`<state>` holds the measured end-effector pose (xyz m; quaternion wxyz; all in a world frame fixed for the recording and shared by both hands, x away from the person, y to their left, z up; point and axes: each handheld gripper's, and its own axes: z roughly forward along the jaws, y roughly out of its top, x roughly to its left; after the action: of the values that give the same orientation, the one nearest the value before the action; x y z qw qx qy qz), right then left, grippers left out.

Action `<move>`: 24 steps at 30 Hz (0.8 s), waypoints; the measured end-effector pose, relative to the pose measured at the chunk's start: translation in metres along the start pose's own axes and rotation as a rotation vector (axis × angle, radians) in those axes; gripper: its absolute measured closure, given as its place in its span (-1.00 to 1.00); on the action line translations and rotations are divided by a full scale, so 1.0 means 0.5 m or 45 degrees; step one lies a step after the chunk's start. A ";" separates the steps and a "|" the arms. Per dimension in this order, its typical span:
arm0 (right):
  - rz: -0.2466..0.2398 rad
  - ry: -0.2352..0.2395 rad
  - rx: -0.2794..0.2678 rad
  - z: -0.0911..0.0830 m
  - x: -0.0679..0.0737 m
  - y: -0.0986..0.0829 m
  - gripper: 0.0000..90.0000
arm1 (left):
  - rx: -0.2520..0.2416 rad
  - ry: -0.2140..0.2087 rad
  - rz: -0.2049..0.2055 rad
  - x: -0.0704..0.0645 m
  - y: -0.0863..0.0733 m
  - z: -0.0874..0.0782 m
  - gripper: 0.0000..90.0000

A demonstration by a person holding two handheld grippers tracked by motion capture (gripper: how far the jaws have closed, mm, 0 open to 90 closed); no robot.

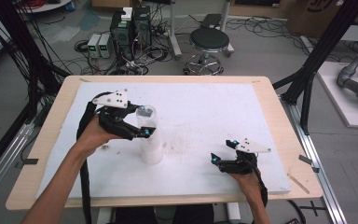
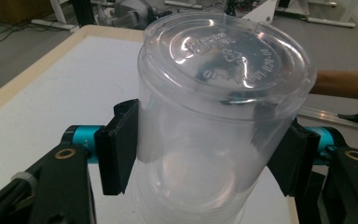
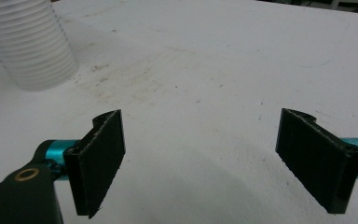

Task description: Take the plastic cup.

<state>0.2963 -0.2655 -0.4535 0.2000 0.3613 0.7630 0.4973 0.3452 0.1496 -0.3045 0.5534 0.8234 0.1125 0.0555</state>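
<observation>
- High view: your left gripper [image 1: 144,122] clasped the top clear plastic cup [image 2: 223,107] of the upside-down stack [image 1: 151,149].
- Your right gripper [image 1: 223,150] rested released on the counter [image 1: 205,116].

Left gripper [image 2: 205,163] pads cover both flanks of the clear cup [image 2: 223,93], embossed lettering on its upturned base too blurred to read, stack below it cut off by the bottom edge; ribbed cup stack [image 3: 28,46] far-left of right gripper [image 3: 200,163] cropped at top.
</observation>
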 end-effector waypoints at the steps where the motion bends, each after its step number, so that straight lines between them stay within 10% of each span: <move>1: 0.000 0.000 0.000 0.000 0.000 0.000 -0.66 | 0.000 0.000 0.000 0.000 0.000 0.000 -0.26; 11: -0.002 0.002 -0.001 0.000 -0.001 0.000 -0.66 | -0.006 0.027 0.071 -0.017 0.088 -0.051 -0.26; 24: 0.008 0.004 0.001 0.000 -0.001 0.000 -0.66 | -0.048 -0.003 0.065 -0.051 0.069 -0.073 -0.26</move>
<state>0.2968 -0.2660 -0.4536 0.1971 0.3630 0.7623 0.4983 0.3169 0.1636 -0.2578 0.5672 0.8156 0.0896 0.0707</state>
